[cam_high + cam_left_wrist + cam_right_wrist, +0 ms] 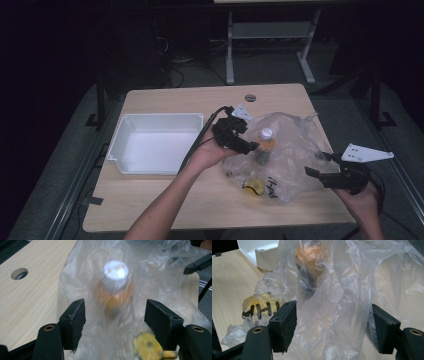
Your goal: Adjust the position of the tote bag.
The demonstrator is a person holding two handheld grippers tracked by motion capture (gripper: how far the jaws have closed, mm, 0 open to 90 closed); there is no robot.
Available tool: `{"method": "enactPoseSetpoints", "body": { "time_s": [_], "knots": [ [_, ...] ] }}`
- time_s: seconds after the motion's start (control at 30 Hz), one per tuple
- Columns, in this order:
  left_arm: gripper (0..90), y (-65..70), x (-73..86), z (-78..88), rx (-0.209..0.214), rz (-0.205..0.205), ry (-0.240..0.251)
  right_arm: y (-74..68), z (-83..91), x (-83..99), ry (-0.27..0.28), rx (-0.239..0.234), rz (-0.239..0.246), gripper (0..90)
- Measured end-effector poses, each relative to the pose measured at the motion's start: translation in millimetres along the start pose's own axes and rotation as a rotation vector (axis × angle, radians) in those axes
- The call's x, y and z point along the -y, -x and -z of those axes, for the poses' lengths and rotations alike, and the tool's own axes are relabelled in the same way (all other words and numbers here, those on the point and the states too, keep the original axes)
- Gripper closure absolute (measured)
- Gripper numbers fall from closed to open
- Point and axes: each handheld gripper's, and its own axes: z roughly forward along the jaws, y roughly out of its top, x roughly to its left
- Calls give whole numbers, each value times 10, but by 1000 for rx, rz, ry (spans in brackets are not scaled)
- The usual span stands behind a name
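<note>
We judged the clear plastic bag (287,150) lying on the table (165,190), right of the white bin (150,142), to be light, limp and slippery, so any grip belonged on a bunched fold, not flat film. The orange bottle (266,141) with its white cap stood inside, a yellow item (254,186) lower down. Our left gripper (250,146) stood wide, pads (75,320) clear of the film between them; the right gripper (316,167) also gaped, film draped between its pads (284,322) ungripped.
</note>
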Motion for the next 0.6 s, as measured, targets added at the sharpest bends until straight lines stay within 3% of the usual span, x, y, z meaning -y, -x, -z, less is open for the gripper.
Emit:
{"method": "enactPoseSetpoints", "body": {
  "time_s": [0.07, 0.17, 0.2, 0.3, 0.6],
  "knots": [
    [339, 9, -54, -71, 2, 0, -11, 3, 2, 0, 0, -2, 1, 296],
    [455, 24, -94, -171, -21, -17, -51, 10, 17, 4, 8, -1, 0, 298],
    [455, 27, -99, -197, -28, -26, -64, 10, 17, 4, 8, -1, 0, 298],
    [647, 21, -86, -244, -40, -26, -66, 18, 32, 7, 13, 0, 0, 301],
    [780, -52, 0, -228, -31, -4, -71, 14, 26, 5, 12, -2, 1, 303]
  ]
}}
